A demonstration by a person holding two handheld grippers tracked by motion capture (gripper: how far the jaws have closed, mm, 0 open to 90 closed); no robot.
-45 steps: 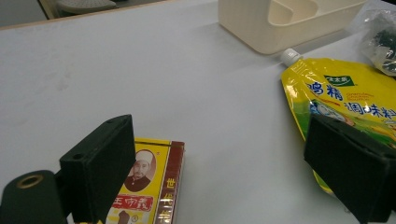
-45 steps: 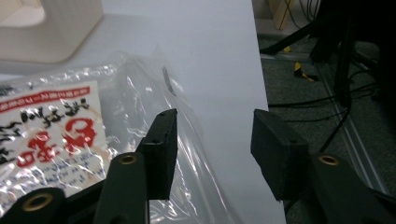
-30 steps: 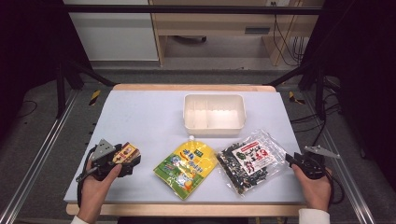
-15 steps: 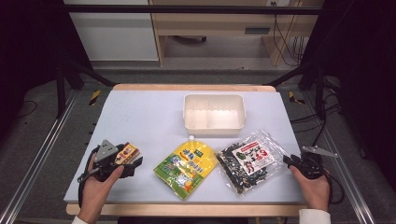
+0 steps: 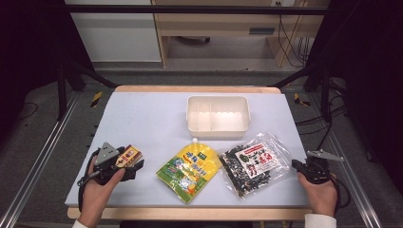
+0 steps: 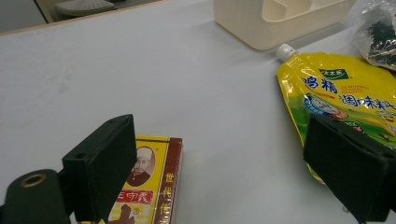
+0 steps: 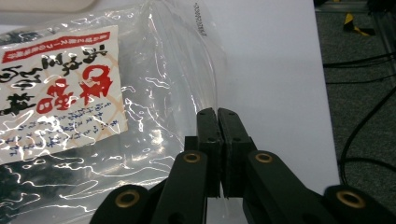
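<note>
A clear bag of dark dried seaweed with a red and white label [image 5: 254, 164] [image 7: 60, 88] lies at the table's front right. My right gripper [image 5: 295, 164] [image 7: 217, 114] sits at its clear right edge. Its jaws have just been closing and now stand together, pinching the thin plastic rim. A yellow spouted pouch [image 5: 190, 170] [image 6: 345, 93] lies at the front centre. My left gripper [image 5: 128, 164] [image 6: 224, 172] is open at the front left, low over a yellow and red box [image 5: 128, 156] [image 6: 149, 182] that lies just inside its left jaw.
A cream two-compartment container [image 5: 218, 117] [image 6: 280, 21] stands behind the pouch, past the table's middle. The pale table [image 5: 152, 118] ends close to my right gripper, with cables on the dark floor [image 7: 364, 70] beyond. Metal frame rails run along both sides.
The right gripper's jaws have come together at the bag's right edge after creeping slightly left. The left gripper and the box have not moved.
</note>
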